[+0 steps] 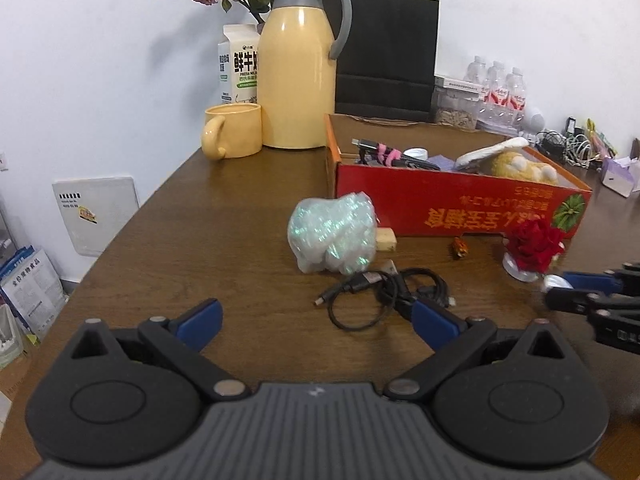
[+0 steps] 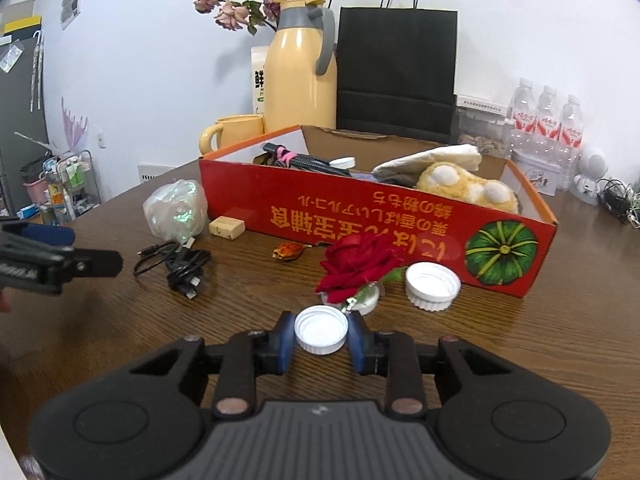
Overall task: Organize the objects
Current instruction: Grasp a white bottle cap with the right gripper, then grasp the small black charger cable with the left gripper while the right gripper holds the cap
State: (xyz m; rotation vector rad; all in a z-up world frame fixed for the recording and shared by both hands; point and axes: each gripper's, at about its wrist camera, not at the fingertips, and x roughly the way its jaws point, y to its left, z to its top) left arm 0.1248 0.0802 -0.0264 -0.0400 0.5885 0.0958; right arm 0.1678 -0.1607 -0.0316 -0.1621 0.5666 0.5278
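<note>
My right gripper [image 2: 321, 334] is shut on a small white cap [image 2: 321, 332], its blue pads pressing both sides, just above the wooden table [image 2: 520, 360]. Directly beyond it stands a red rose [image 2: 356, 264] on a white base, with a larger white cap [image 2: 432, 284] to its right. The red cardboard box [image 2: 360, 220] behind them holds a plush toy, cables and other items. My left gripper [image 1: 316, 316] is open, with nothing between its fingers. It hovers short of a coiled black cable [image 1: 384, 292] and an iridescent plastic bag [image 1: 334, 236].
A small tan block [image 1: 386, 240] and an orange-brown scrap [image 1: 460, 248] lie in front of the box. A yellow thermos [image 1: 296, 76], mug [image 1: 232, 130], milk carton, black paper bag [image 1: 386, 48] and water bottles [image 2: 548, 120] line the back. The table edge runs down the left.
</note>
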